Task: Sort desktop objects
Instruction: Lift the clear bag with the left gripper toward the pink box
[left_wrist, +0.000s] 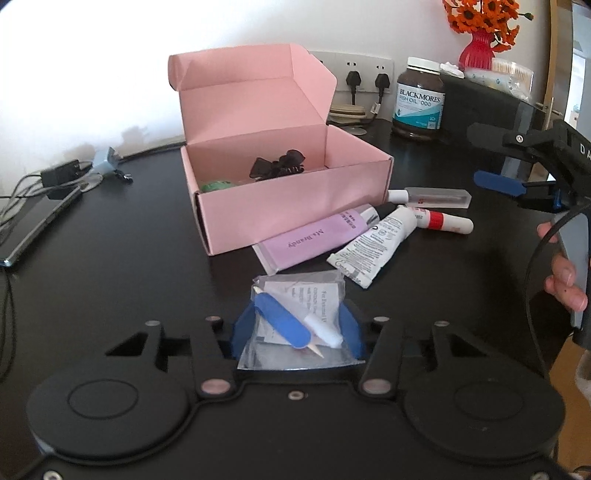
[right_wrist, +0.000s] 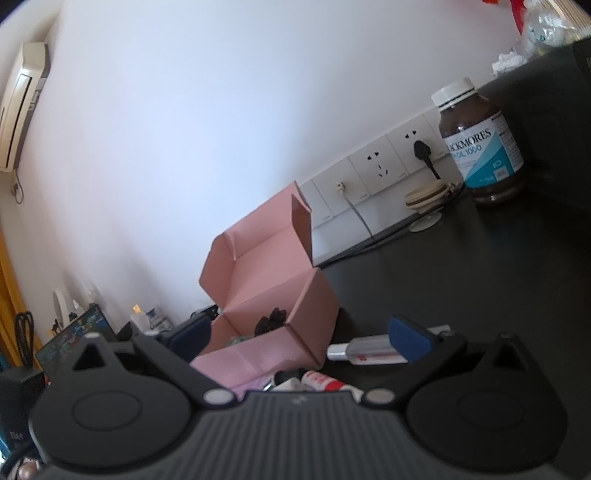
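Note:
A clear plastic packet with a blue file, a white applicator and a leaflet sits between the blue pads of my left gripper, which press on its sides. Just beyond it on the black desk lie a purple tube, a white tube, a red-and-white stick and a clear-cased tube. The open pink box behind them holds a black bow and a green item. My right gripper hovers open at the right, near the clear-cased tube and the box.
A fish oil bottle and a red vase of orange flowers stand at the back right near the wall sockets. Cables and a flat device lie at the far left. A hand holds the right gripper's handle.

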